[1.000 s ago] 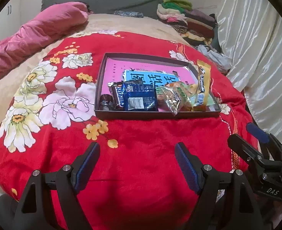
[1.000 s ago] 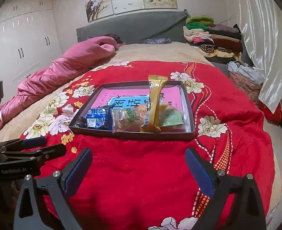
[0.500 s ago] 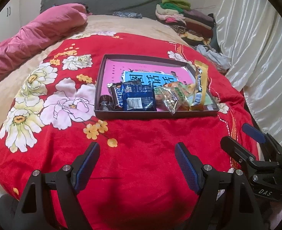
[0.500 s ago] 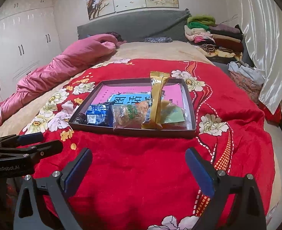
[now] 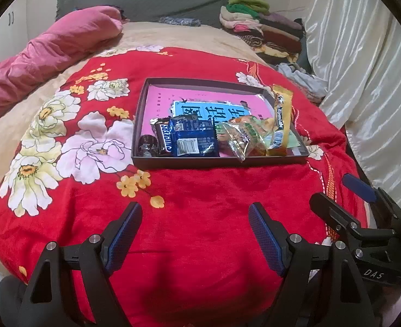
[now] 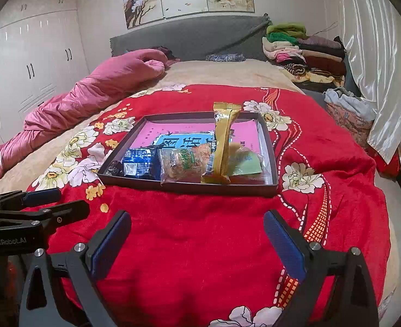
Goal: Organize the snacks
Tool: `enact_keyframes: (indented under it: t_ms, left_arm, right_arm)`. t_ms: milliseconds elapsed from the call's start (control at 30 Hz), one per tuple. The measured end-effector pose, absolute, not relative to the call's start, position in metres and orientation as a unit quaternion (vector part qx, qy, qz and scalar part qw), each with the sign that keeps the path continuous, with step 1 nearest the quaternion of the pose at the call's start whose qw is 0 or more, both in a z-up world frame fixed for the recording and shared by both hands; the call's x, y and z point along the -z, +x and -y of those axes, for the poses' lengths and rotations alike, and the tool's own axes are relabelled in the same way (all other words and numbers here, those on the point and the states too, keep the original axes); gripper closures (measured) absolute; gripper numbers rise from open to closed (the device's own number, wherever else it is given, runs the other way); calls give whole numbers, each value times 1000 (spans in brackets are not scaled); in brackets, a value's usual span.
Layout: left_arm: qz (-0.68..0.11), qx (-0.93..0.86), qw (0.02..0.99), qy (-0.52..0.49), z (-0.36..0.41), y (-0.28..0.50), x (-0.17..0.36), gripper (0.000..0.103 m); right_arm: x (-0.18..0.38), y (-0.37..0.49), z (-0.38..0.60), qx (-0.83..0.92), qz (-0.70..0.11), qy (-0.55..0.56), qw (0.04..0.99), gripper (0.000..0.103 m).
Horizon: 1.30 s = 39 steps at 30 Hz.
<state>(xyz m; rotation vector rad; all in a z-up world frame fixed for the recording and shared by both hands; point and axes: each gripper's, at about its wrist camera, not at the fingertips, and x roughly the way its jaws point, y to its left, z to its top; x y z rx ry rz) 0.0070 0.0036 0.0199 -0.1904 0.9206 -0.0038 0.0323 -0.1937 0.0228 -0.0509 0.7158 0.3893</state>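
Note:
A dark shallow tray [image 5: 140, 125] [image 6: 189, 188] sits on the red flowered blanket. It holds a pink and blue book [image 5: 200, 100] and snacks along its near edge: a Snickers bar [image 5: 163, 136], a blue packet [image 5: 195, 139] [image 6: 139, 163], a clear biscuit bag [image 5: 241, 136] [image 6: 184, 163], and a gold bar [image 5: 280, 120] [image 6: 222, 141] leaning upright. My left gripper [image 5: 195, 229] is open and empty, well short of the tray. My right gripper [image 6: 197, 231] is open and empty, also short of the tray.
A pink duvet [image 6: 91, 90] lies at the left of the bed. Folded clothes [image 6: 301, 49] are stacked at the back right by the grey headboard. White curtains [image 5: 363, 68] hang on the right. Each gripper shows at the edge of the other's view.
Both grippers have pulled back slightly, so the tray looks a little farther away. The snacks have not moved.

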Motion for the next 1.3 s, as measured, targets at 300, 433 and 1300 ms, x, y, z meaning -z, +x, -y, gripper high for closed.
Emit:
enact_keyframes:
  t_ms: [300,433,1300]
  left_arm:
    - [-443,5,892,-94,-2,6,-22,22]
    - [-445,5,891,-91,-1,5,-22,21]
    - [-445,-8,892,-84,1,6,-21,22]
  right_arm:
    - [-23,32,194,-190,-349,-25,917,4]
    - [-23,32,194,-189,-349,-25,917,4]
    - [-20,34,198,-184,-349,-25,918,4]
